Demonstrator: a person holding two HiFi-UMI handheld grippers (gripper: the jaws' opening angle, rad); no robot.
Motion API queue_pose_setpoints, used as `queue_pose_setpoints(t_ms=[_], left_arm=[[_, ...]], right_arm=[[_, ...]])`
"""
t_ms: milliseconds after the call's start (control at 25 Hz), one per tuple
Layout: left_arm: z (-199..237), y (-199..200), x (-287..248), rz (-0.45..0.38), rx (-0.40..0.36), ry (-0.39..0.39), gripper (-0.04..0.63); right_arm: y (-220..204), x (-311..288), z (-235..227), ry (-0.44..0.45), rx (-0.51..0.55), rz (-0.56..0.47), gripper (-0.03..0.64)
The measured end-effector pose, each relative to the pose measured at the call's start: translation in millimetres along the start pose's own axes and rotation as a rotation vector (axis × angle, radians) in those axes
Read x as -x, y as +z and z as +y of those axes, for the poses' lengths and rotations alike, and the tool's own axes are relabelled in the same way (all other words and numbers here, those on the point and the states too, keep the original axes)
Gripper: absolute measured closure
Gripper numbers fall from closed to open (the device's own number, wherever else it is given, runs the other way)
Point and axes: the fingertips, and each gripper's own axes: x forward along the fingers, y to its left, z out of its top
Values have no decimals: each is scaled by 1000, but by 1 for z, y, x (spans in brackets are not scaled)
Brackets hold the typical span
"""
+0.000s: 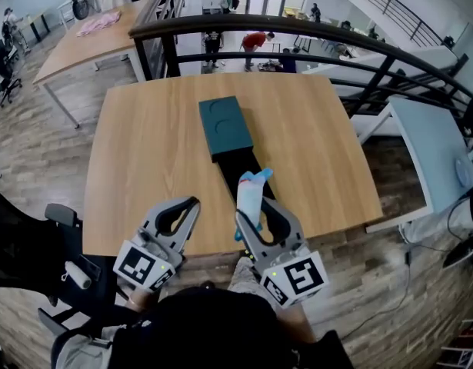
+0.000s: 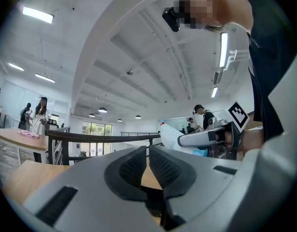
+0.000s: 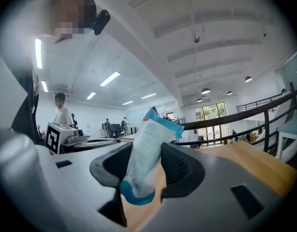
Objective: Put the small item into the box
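A wooden table (image 1: 144, 152) stands in front of the person. On it lies a dark green box (image 1: 225, 127). A long black part (image 1: 242, 167) sticks out from under the box, toward the person. It may be the box's inside tray pulled out, but the head view does not show this well.

The right gripper (image 3: 147, 149) holds the small item, a white packet with blue ends (image 1: 250, 193). Its two fingers pinch the packet in the middle, one on each side. The top of the packet sticks up past the finger ends, and the bottom blue end hangs down between them. In the head view the packet shows over the near end of the black part, close to the table's front edge. It is not in the box.

The left gripper (image 2: 148, 153) is just beside the right one, on its left, near the table's front edge. Its fingers are pressed together and there is nothing between them.

Behind the table runs a dark railing (image 1: 313, 41). Past it, other people (image 1: 253, 43) stand on a floor lower down.
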Motion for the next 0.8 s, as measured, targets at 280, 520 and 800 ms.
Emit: queue_pose_setpoints(t_ms=[280, 520, 800], left_arm=[[3, -4, -40, 23, -2, 39, 569], [12, -3, -64, 41, -2, 77, 569], [19, -13, -91, 62, -12, 111, 569]], right_arm=[[5, -10, -45, 33, -12, 0, 428], [11, -24, -68, 71, -26, -1, 428], [7, -36, -96, 125, -31, 2, 428]])
